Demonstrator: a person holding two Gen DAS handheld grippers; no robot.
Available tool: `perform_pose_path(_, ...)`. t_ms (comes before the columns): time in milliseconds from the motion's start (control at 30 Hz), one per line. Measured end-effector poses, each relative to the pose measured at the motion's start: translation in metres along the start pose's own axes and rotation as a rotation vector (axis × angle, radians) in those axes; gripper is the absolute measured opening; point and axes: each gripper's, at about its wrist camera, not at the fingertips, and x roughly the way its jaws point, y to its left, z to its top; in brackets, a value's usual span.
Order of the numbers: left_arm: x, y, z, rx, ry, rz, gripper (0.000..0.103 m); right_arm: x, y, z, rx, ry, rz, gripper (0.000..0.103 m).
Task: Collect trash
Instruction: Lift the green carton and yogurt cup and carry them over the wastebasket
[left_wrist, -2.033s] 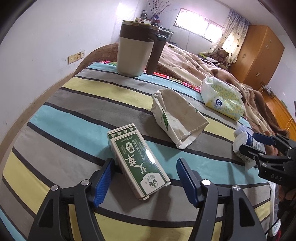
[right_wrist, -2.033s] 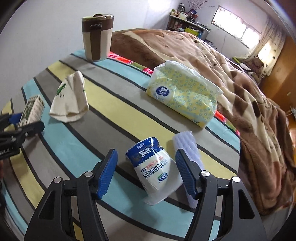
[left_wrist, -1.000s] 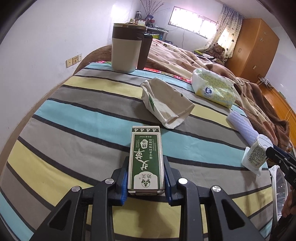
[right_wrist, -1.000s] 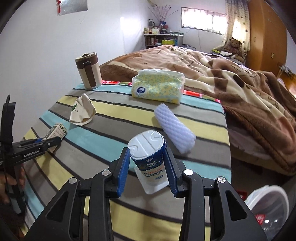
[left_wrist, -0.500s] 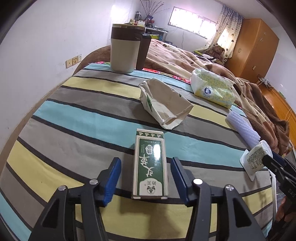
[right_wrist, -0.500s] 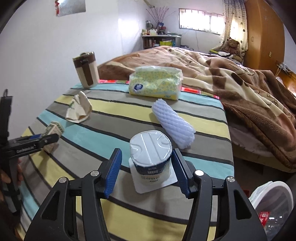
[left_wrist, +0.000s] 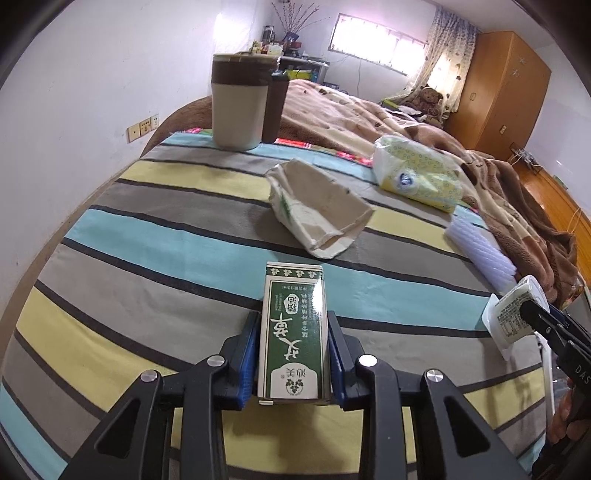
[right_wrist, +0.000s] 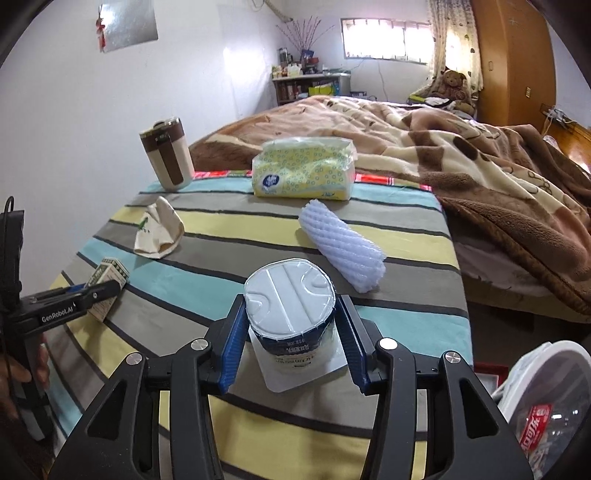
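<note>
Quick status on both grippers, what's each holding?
Left hand-held gripper: just closed on the green box.
Right hand-held gripper: closing round the yogurt cup.

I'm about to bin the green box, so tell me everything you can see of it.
The green box is a slim glossy cardboard carton, green front with white characters and white edges. It lies flat, lengthwise, on the striped cloth, intact and closed. The left claw has just closed on it, its blue pads pressing both long sides.

Overexposed window (left_wrist: 373, 40) backlight, dark fisheye-warped corners.
</note>
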Motion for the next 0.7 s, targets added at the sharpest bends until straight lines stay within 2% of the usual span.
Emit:
perform_pose_path(367, -0.055, -0.042, -0.013, 0.075, -0.075, -0.067, 0.033, -0.046, -0.006, -0.006, 0.050, -0.078, 0.014, 0.049)
perform_pose_path(700, -0.103, -0.095, -0.030, 0.164, -0.141, -0.152, 0.033, -0.090, -0.023, -0.016, 0.082, -0.152, -0.022, 0.049)
